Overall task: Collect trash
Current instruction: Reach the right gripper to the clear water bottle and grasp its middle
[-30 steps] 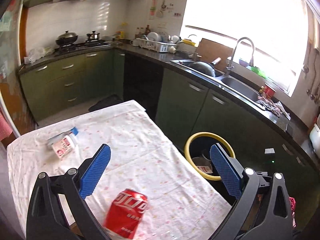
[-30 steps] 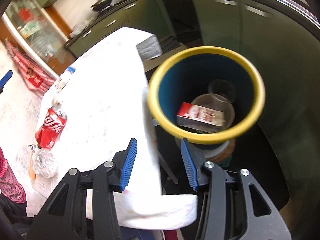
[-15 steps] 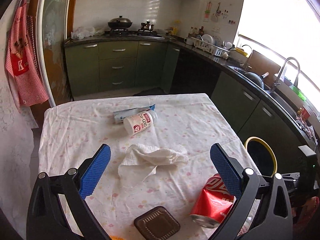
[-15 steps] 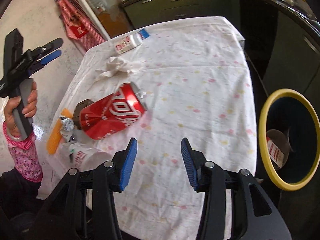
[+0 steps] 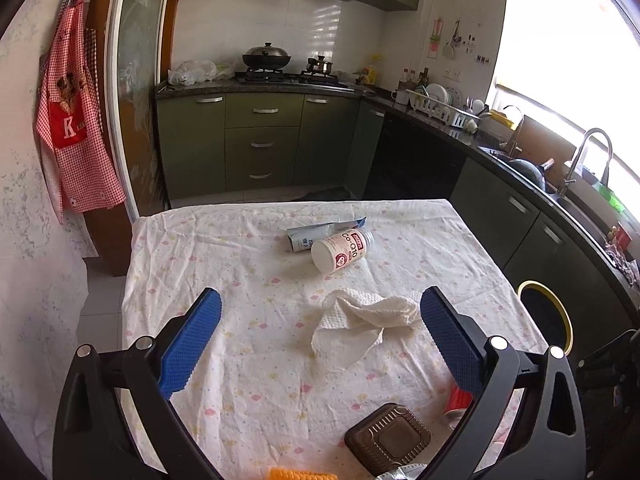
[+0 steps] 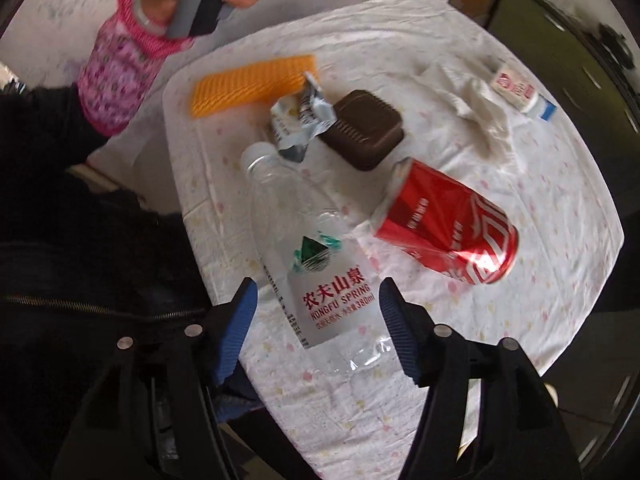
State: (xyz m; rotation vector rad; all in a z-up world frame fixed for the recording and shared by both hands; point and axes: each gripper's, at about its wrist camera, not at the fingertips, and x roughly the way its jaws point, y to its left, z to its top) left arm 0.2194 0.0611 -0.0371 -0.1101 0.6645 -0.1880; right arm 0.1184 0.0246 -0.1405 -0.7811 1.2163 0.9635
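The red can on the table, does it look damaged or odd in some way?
Yes. The red can lies on its side on the tablecloth, beside the clear water bottle, and its body is dented and crumpled near the end that faces the brown box. No spilled liquid shows around it.

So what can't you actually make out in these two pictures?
- Red can, left wrist view: mostly hidden behind the left gripper's right finger.
- Yellow-rimmed bin, left wrist view: inside too dark to see.
- White bottle, right wrist view: label blurred.
- Water bottle, right wrist view: cap blurred.
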